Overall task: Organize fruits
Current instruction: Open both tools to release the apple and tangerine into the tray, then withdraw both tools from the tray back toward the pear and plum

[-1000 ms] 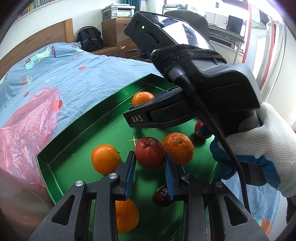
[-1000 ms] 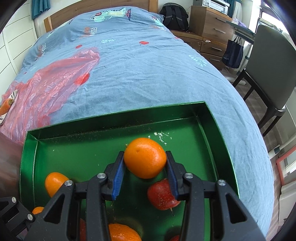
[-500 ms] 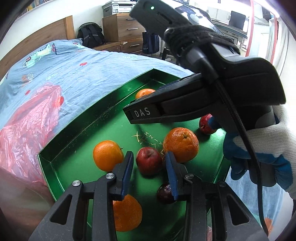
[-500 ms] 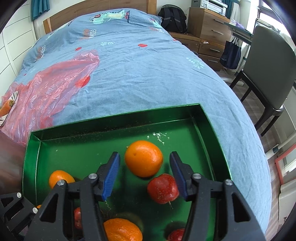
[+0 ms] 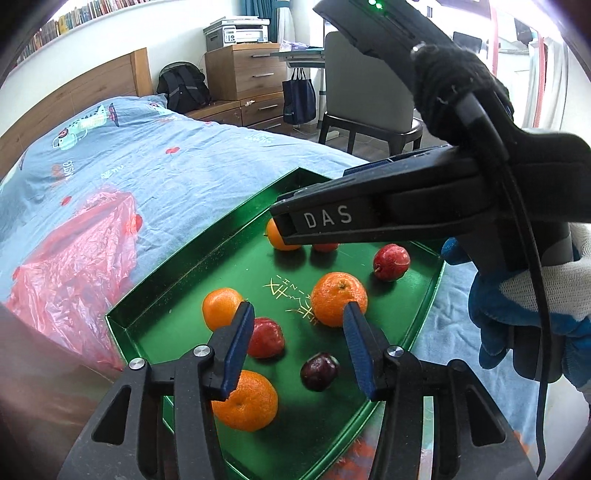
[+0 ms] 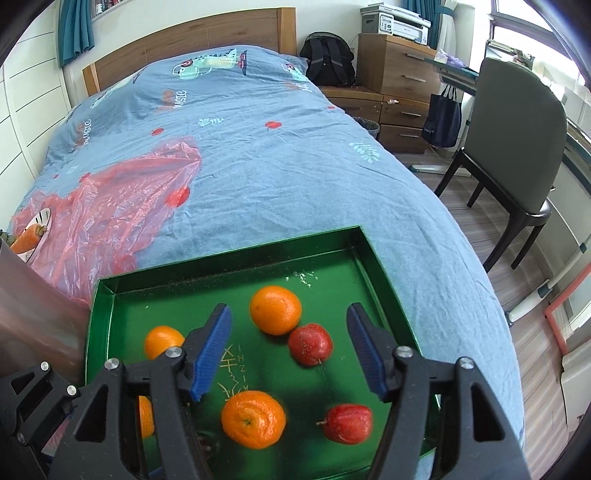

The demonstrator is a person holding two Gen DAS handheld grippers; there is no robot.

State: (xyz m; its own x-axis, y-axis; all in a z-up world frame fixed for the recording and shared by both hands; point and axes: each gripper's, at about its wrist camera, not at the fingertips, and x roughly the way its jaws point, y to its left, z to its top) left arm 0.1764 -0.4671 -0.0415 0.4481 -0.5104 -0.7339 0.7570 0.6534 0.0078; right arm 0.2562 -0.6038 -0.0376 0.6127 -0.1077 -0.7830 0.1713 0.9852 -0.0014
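Bright daylight enters from windows at right, blown out white; soft shadows sit under fruit; fisheye edges curve and darken.

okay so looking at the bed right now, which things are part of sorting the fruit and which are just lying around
Part of the job: green tray, four oranges, e.g., the red fruits, e.g., one dark fruit.

Just lying about: red plastic bag, carrot on a plate, backpack, chair, printer.

We see orange (image 6: pixel 146 415) half hidden behind right gripper's left finger (image 6: pixel 212 347). Small red fruit (image 5: pixel 325 246) mostly covered by other gripper's body. Tray (image 6: pixel 229 254) near edge cut off.
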